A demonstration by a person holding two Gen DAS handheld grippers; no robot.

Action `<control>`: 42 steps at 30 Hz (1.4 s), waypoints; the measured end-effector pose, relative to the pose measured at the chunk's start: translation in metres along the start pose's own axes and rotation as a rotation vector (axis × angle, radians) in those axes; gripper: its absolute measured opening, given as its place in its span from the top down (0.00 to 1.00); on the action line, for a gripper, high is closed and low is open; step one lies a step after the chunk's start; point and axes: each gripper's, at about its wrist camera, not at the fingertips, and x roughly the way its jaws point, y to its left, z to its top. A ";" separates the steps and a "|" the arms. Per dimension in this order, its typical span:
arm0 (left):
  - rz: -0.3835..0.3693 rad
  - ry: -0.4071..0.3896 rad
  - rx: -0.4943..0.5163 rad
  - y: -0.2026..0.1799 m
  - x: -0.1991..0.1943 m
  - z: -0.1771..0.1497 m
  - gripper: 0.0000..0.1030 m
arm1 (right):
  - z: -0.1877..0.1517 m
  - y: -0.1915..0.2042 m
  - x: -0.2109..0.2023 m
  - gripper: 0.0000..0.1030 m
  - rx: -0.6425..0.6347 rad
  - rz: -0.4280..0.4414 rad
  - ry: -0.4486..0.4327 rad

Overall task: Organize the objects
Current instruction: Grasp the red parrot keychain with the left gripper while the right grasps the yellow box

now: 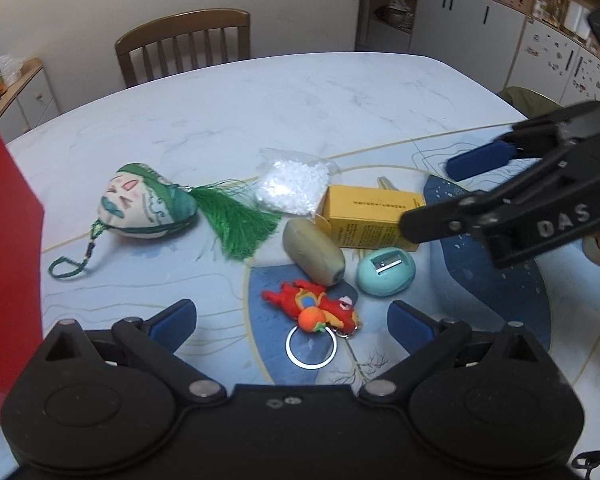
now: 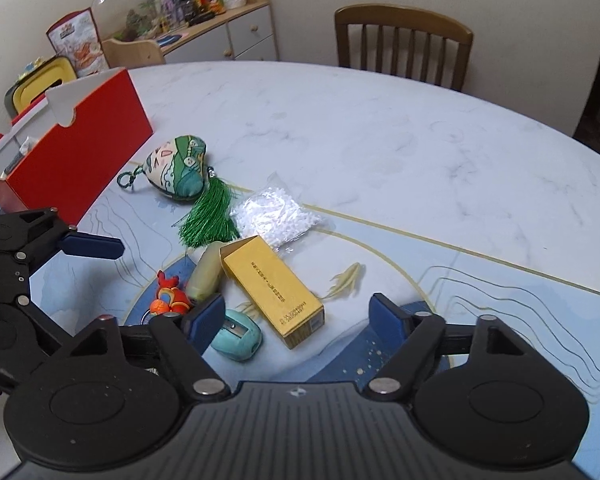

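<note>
Two grippers are up over my marble-patterned table [image 1: 340,92], and both have their blue-padded fingers spread apart with nothing between them. My left gripper [image 1: 292,320] hangs above the red and orange plush keychain [image 1: 316,310], whose metal ring [image 1: 311,347] lies flat on the table. My right gripper [image 2: 296,314] sits over the yellow rectangular cardboard box [image 2: 272,284], its left finger just in front of the teal egg-shaped pencil sharpener [image 2: 238,338].

The loose things are bunched near the table's middle. An olive-green oblong pebble-like piece [image 1: 314,256] lies between the keychain and the yellow box, touching the box's corner. A clear plastic bag of white beads [image 1: 294,186] rests just behind the box. A green and cream embroidered sachet [image 1: 144,206] with a green tassel [image 1: 236,224] lies to the left, the tassel reaching towards the bead bag. A red open-topped cardboard box [image 2: 80,152] stands at the left edge, well apart from the pile. A wooden chair [image 1: 184,46] stands beyond the table.
</note>
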 end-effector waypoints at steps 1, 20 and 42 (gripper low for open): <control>-0.001 -0.001 0.009 -0.001 0.001 0.000 0.03 | 0.001 0.000 0.003 0.28 -0.004 0.005 0.006; -0.041 0.006 0.088 -0.006 0.017 0.004 0.35 | 0.011 -0.001 0.030 0.52 -0.048 0.078 0.052; -0.051 -0.002 0.041 -0.001 0.001 0.002 0.49 | 0.002 -0.002 0.005 0.71 0.085 0.021 -0.022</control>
